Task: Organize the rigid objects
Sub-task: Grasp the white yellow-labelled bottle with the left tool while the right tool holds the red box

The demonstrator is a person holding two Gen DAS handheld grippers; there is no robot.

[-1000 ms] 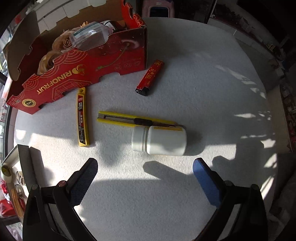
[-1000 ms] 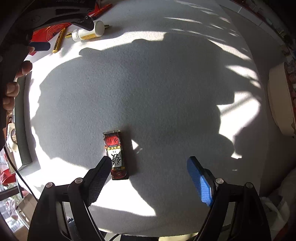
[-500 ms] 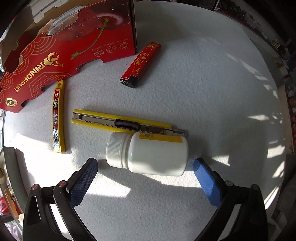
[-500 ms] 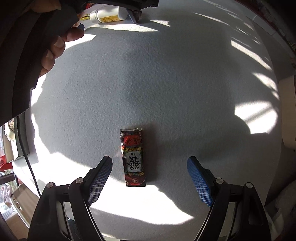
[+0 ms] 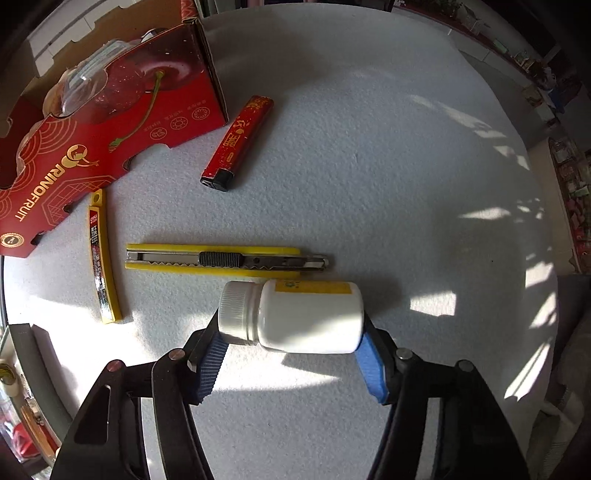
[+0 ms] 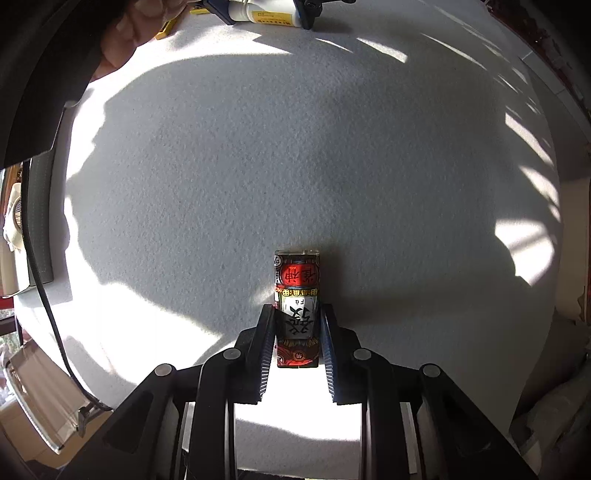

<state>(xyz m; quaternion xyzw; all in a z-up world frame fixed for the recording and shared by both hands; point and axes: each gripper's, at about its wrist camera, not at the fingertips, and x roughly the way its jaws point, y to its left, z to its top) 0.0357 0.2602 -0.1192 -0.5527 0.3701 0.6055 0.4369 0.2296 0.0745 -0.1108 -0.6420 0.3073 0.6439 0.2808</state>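
A white bottle [image 5: 303, 314] lies on its side on the white table [image 5: 369, 147]. My left gripper [image 5: 291, 326] straddles it lengthwise and its jaws are closing: one pad meets the ribbed cap, the other the base. The same bottle [image 6: 262, 9] shows at the top edge of the right wrist view. My right gripper [image 6: 297, 314] is shut on a patterned red, white and black lighter [image 6: 297, 291], whose far half sticks out past the fingertips.
Beyond the bottle lie a yellow utility knife [image 5: 225, 258], a yellow blade case [image 5: 101, 258] and a red lighter [image 5: 236, 144]. A red cardboard fruit box [image 5: 92, 147] stands at the far left. A hand [image 6: 125, 44] holds the left gripper.
The left gripper came down over the white bottle and its jaws narrowed onto both ends. The right gripper shifted over the patterned lighter and clamped shut on it.
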